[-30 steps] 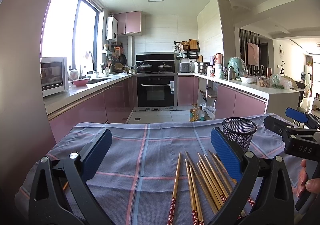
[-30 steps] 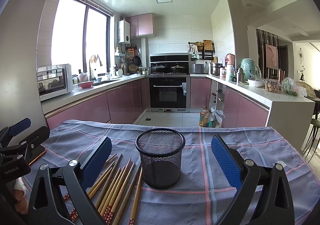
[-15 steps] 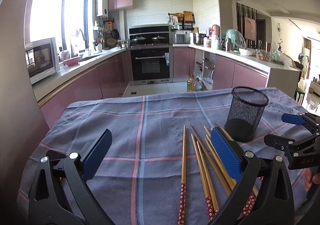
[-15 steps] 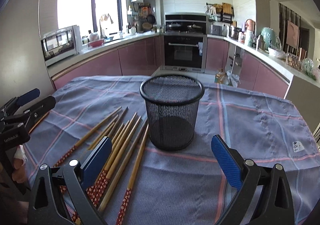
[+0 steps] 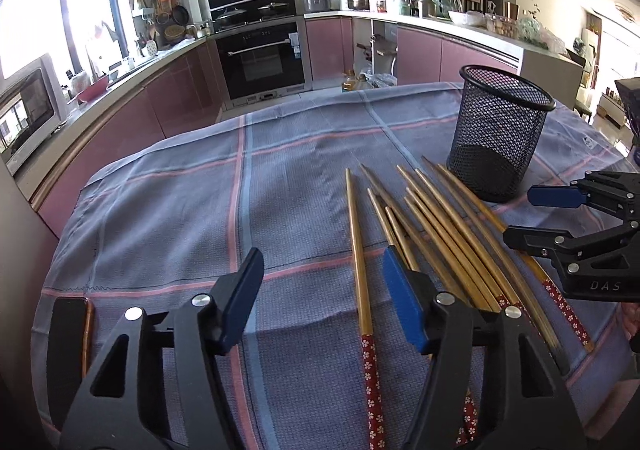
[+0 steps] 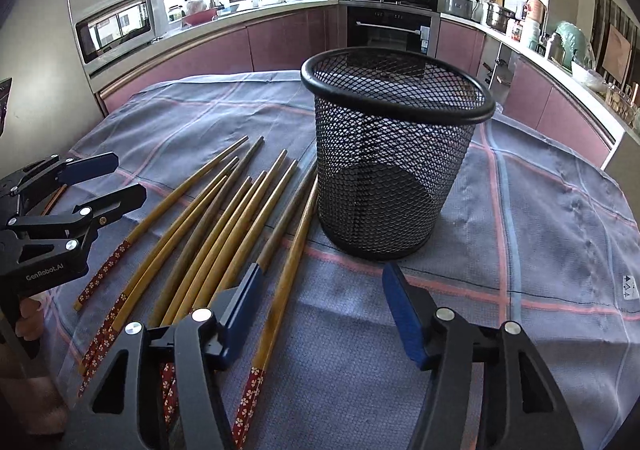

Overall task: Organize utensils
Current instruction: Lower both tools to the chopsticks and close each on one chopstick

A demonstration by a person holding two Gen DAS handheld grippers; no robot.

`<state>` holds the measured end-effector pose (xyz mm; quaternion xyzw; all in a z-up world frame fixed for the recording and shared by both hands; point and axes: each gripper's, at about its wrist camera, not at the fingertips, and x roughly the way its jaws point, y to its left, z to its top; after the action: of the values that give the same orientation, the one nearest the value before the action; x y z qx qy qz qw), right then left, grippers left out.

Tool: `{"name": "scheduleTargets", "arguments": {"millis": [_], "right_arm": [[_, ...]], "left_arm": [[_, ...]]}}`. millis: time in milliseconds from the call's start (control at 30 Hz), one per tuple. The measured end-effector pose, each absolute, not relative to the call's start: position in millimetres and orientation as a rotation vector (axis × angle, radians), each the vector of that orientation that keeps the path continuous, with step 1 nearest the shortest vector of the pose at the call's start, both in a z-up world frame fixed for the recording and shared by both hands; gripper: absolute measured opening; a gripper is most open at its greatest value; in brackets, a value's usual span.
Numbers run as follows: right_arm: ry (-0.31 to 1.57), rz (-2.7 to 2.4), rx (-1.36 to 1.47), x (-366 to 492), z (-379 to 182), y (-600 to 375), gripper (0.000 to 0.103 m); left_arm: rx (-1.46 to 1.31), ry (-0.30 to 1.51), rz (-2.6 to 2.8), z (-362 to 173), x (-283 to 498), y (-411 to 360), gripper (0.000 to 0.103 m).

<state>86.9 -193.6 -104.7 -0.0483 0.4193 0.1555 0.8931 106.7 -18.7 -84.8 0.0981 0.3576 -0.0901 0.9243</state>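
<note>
Both hand-held grippers, left [image 5: 322, 300] and right [image 6: 320, 302], have dipped toward the chopsticks [image 5: 432, 234] at lower frame, jaws half-wide, closing on nothing, so pickup for the mesh cup [image 6: 394, 153] seems imminent.

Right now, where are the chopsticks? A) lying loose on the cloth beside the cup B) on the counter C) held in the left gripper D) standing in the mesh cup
A: the chopsticks lie flat on the cloth beside the empty mesh cup.
</note>
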Motion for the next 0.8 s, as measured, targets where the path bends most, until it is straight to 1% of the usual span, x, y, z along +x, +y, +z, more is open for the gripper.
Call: {"name": "scheduleTargets", "arguments": {"millis": [67, 100, 133, 200, 233, 300, 333, 367, 400, 467, 500, 667, 800], "right_arm": [[0.876, 0.318, -0.105, 89.3, -107.7, -191.4, 0.049], [0.876, 0.318, -0.109, 89.6, -108.0, -190.0, 0.049], [0.876, 0.319, -0.110, 90.8, -108.9, -189.0, 0.049], [0.878, 0.329, -0.109, 92.0, -109.5, -186.0, 0.041], [0.878, 0.334, -0.111, 92.1, -109.5, -185.2, 0.039], [0.878, 0.348, -0.107, 92.7, -109.5, -185.6, 0.031], [0.880, 0.355, -0.102, 93.2, -109.3, -185.4, 0.029], [0.883, 0.366, -0.092, 93.4, -109.1, -186.2, 0.022], [0.888, 0.377, -0.078, 94.2, -108.9, -188.0, 0.013], [0.893, 0.387, -0.059, 94.7, -108.6, -191.0, 0.008], [0.892, 0.391, -0.050, 94.6, -108.4, -192.2, 0.007], [0.873, 0.424, -0.006, 90.4, -102.9, -200.2, 0.006], [0.817, 0.489, 0.029, 81.5, -86.2, -208.8, 0.006]], "left_arm": [[0.216, 0.760, -0.198, -90.6, 113.0, -22.9, 0.051], [0.221, 0.773, -0.202, -93.0, 116.9, -24.0, 0.044], [0.222, 0.789, -0.213, -95.9, 120.3, -25.5, 0.039], [0.218, 0.821, -0.230, -101.5, 128.4, -27.9, 0.034], [0.218, 0.836, -0.235, -103.4, 131.2, -28.2, 0.029], [0.222, 0.862, -0.251, -108.9, 138.1, -31.3, 0.024], [0.218, 0.870, -0.256, -111.6, 141.3, -32.4, 0.021], [0.213, 0.870, -0.259, -113.0, 144.5, -33.2, 0.019], [0.209, 0.872, -0.265, -113.9, 146.4, -34.6, 0.016], [0.192, 0.877, -0.272, -115.4, 149.8, -35.6, 0.011], [0.181, 0.880, -0.274, -116.2, 151.0, -36.2, 0.009], [0.123, 0.887, -0.283, -114.0, 147.3, -33.8, 0.008], [0.082, 0.868, -0.300, -101.5, 138.6, -27.4, 0.008]]}}
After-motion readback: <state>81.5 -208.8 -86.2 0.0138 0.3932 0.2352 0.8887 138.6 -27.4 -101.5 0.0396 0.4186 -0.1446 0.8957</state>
